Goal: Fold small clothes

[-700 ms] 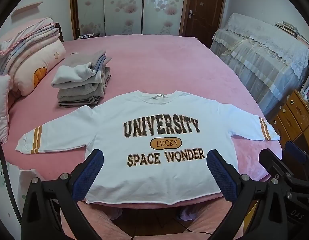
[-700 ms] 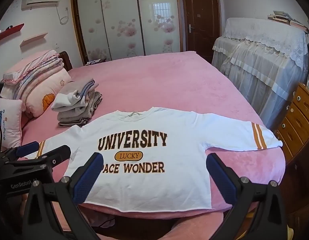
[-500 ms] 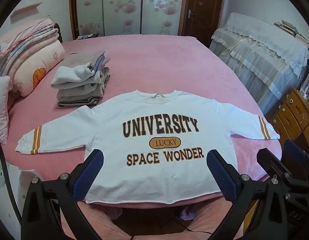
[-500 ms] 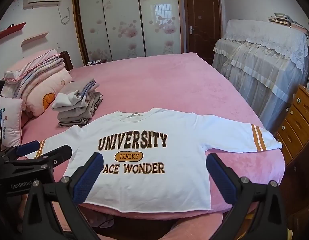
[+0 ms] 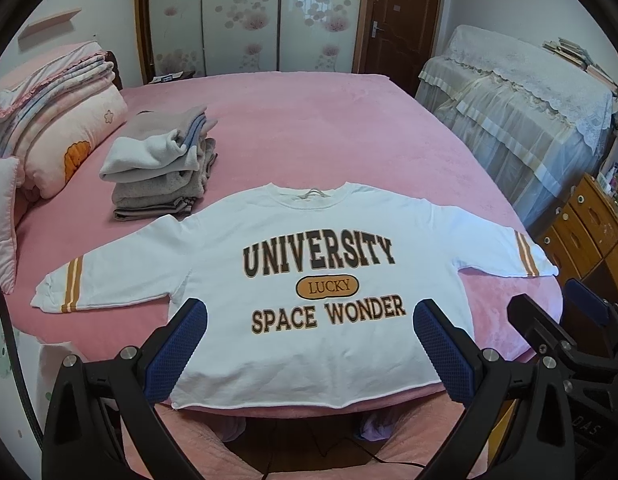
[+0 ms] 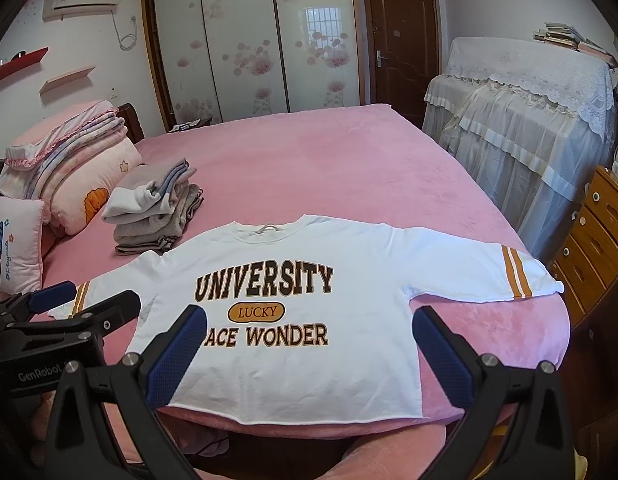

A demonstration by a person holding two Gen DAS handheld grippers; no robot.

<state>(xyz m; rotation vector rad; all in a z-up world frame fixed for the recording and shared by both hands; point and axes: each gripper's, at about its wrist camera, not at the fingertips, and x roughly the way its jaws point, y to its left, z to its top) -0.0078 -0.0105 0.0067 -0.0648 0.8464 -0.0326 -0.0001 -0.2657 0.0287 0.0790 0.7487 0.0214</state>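
The white sweatshirt (image 5: 309, 280) lies face up and fully spread on the near part of the pink bed (image 5: 309, 120). Its printed front is visible, the collar points away from the cameras, and the hem runs along the near edge of the bed. Both sleeves extend outward to the sides, each showing its orange cuff stripes. No fold is present in this garment: the body is flat and neither sleeve is turned inward.

A stack of folded clothes (image 5: 161, 172) sits on the bed beyond the left sleeve, near the pillows (image 5: 69, 136). Judged from this, part of the task is already complete, and the sweatshirt is the item in hand.

The left claw (image 5: 309, 344) hovers above the hem with its jaws spread wide and nothing between the pads. The right claw (image 6: 309, 344) hovers likewise over the hem, released and empty. In the right wrist view, the left claw appears at the left edge, over the left sleeve cuff.

Remaining work on this garment, as a judgement: fold each sleeve inward across the body, fold the body into a compact shape, then transfer it to the stack. Whether further unfolded garments remain cannot be determined from the views.
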